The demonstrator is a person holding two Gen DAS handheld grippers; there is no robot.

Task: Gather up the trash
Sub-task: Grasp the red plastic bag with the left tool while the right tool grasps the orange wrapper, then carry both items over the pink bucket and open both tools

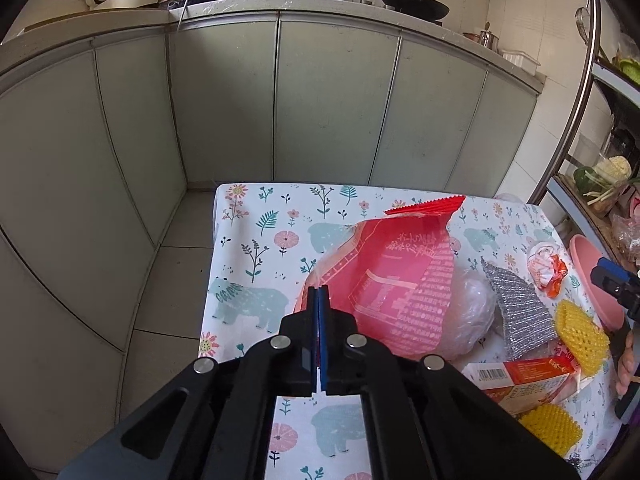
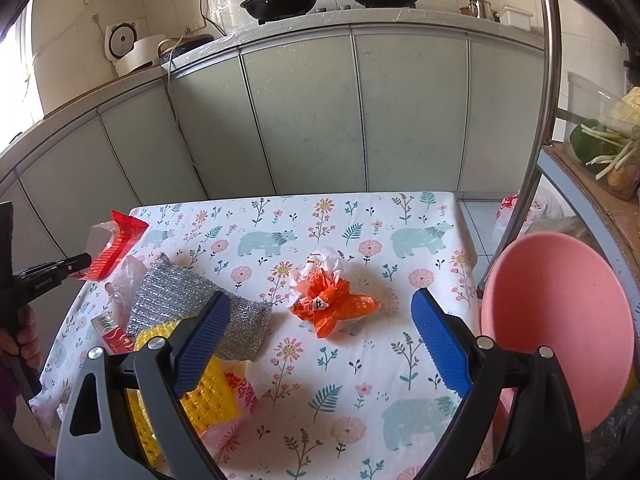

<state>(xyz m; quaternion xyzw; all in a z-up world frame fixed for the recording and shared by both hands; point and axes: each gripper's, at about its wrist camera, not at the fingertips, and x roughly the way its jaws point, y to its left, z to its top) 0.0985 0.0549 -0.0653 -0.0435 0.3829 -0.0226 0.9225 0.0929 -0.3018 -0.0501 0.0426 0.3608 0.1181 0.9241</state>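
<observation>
1. Left wrist view: the left gripper is clenched on the edge of a red bag, which looks lifted off the table toward 1 o'clock of the tips.
2. Right wrist view: the right gripper is spread wide and empty, hovering over an orange wrapper that lies between its fingers, toward 12 o'clock.
3. A pink bin stands at 3 o'clock; its inside shows no trash as far as can be seen.
4. Judged from this, collecting has barely started: one bag is in hand and nothing is binned.
5. Still on the table: the wrapper, a carton, clear plastic. The silver scourer and yellow scrubbers may not be trash.
6. Writing: the bag carries white Chinese print, too small to read; the carton shows a barcode.
</observation>
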